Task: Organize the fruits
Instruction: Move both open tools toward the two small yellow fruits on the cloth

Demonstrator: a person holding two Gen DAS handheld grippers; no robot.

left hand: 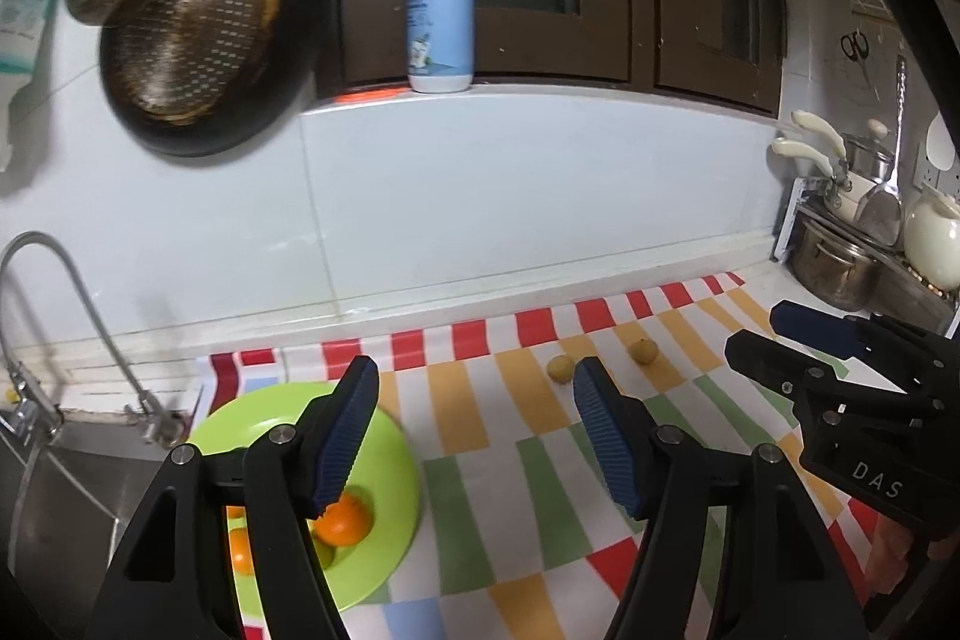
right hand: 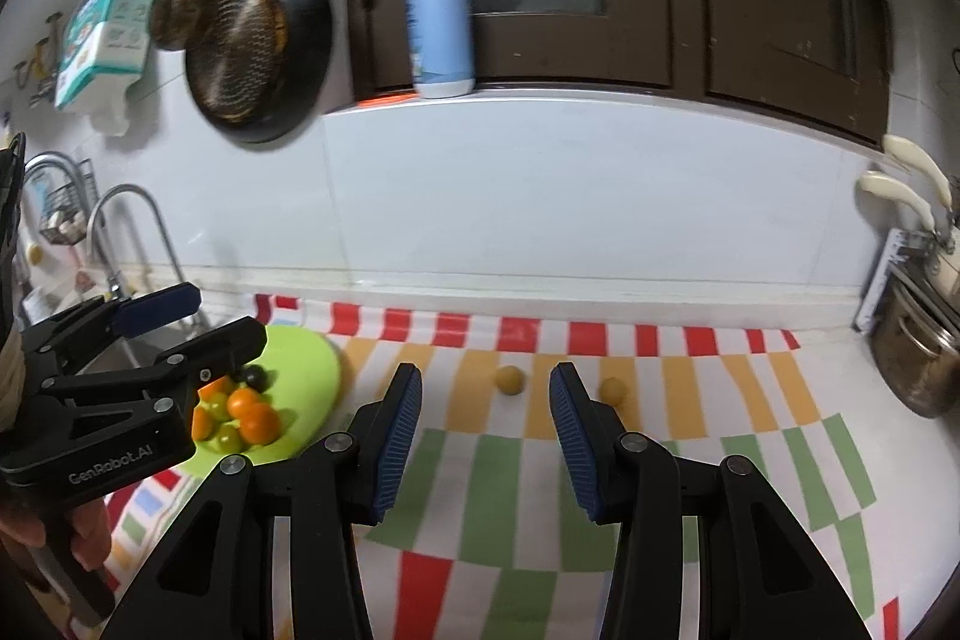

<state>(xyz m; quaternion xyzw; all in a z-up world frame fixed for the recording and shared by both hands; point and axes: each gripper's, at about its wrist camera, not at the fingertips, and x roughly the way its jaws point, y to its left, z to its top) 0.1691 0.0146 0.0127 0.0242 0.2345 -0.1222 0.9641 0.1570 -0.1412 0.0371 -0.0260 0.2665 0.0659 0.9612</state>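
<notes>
A lime-green plate (left hand: 384, 538) (right hand: 306, 370) sits at the left end of the striped cloth. It holds oranges (left hand: 345, 520) (right hand: 258, 421), small green fruits (right hand: 228, 439) and a dark round fruit (right hand: 255, 376). Two small yellow fruits (left hand: 561, 368) (left hand: 643, 351) lie apart on the cloth near the back; the right wrist view shows the same pair of yellow fruits (right hand: 510, 379) (right hand: 613, 391). My left gripper (left hand: 474, 376) (right hand: 222, 319) hovers open and empty by the plate. My right gripper (right hand: 485, 376) (left hand: 759, 328) is open and empty, short of the yellow fruits.
A colourful striped cloth (right hand: 492, 490) covers the counter. A sink with a faucet (left hand: 78, 292) lies left of the plate. Steel pots (left hand: 834, 268) stand at the right end. A soap bottle (left hand: 440, 10) stands on the sill and a pan (left hand: 198, 40) hangs on the wall.
</notes>
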